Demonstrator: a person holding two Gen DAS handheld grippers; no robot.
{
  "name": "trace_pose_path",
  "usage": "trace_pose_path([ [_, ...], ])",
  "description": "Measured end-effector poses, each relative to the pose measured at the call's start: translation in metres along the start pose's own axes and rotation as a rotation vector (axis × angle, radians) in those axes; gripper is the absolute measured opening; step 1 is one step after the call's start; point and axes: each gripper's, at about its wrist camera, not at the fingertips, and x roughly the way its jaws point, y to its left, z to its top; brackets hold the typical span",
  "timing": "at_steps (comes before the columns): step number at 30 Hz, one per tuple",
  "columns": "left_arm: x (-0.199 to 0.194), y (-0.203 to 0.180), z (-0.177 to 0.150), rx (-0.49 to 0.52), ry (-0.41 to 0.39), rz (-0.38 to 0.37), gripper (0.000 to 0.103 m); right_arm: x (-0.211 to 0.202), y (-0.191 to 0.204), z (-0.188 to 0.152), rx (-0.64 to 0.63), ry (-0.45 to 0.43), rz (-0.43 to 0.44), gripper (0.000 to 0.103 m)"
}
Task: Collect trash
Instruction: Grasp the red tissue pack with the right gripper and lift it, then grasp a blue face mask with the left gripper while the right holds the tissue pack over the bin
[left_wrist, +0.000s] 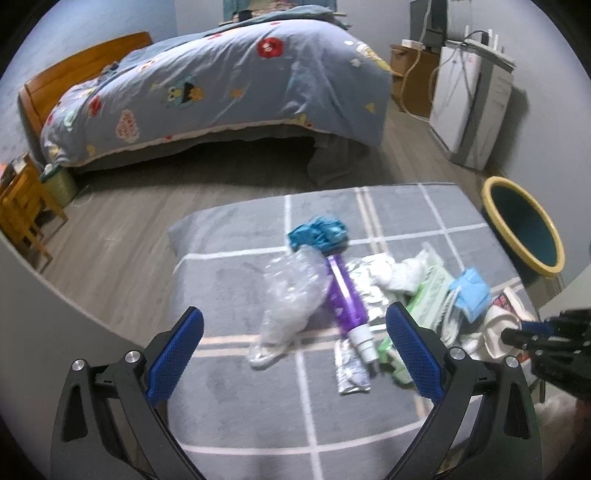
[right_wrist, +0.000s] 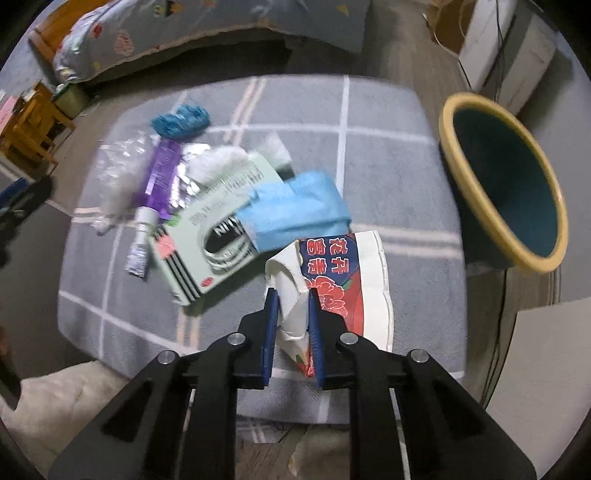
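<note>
Trash lies scattered on a grey checked rug (left_wrist: 236, 291) (right_wrist: 384, 155). My right gripper (right_wrist: 293, 295) is shut on the crumpled edge of a white, red and blue paper package (right_wrist: 354, 280). The same gripper (left_wrist: 517, 334) shows at the right edge of the left wrist view. My left gripper (left_wrist: 295, 325) hangs open above a purple tube (left_wrist: 345, 295) and a clear plastic bag (left_wrist: 291, 291), touching neither. Also in the pile are a pale green box (right_wrist: 207, 229), a blue face mask (right_wrist: 295, 214), a teal crumpled wad (left_wrist: 317, 230) and a silver foil wrapper (left_wrist: 351, 373).
A bin with a yellow rim and teal inside (left_wrist: 524, 225) (right_wrist: 506, 177) lies tilted at the rug's right side. A bed with a blue quilt (left_wrist: 229, 85) stands behind. A white appliance (left_wrist: 469, 110) with cables is at the back right, wooden furniture (left_wrist: 22, 206) at the left.
</note>
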Motion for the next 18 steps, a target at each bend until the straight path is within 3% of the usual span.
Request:
trace_pose_path([
  [4,0.003,-0.023,0.005,0.046,-0.007,-0.033,0.098,-0.035,-0.016,0.027,-0.005,-0.056,0.042,0.016],
  [8,0.01,-0.056,0.006,0.103,-0.006,-0.094,0.098,-0.061,-0.046,0.056,-0.018,-0.134,0.007,0.016],
  [10,0.016,-0.071,0.005,0.127,-0.001,-0.119,0.098,-0.061,-0.062,0.064,-0.008,-0.162,-0.028,0.016],
  [14,0.032,-0.099,-0.001,0.189,0.033,-0.118,0.098,-0.039,-0.091,0.07,0.076,-0.145,0.013,0.016],
  [18,0.044,-0.118,-0.001,0.216,0.05,-0.158,0.098,-0.029,-0.103,0.075,0.046,-0.14,-0.018,0.016],
])
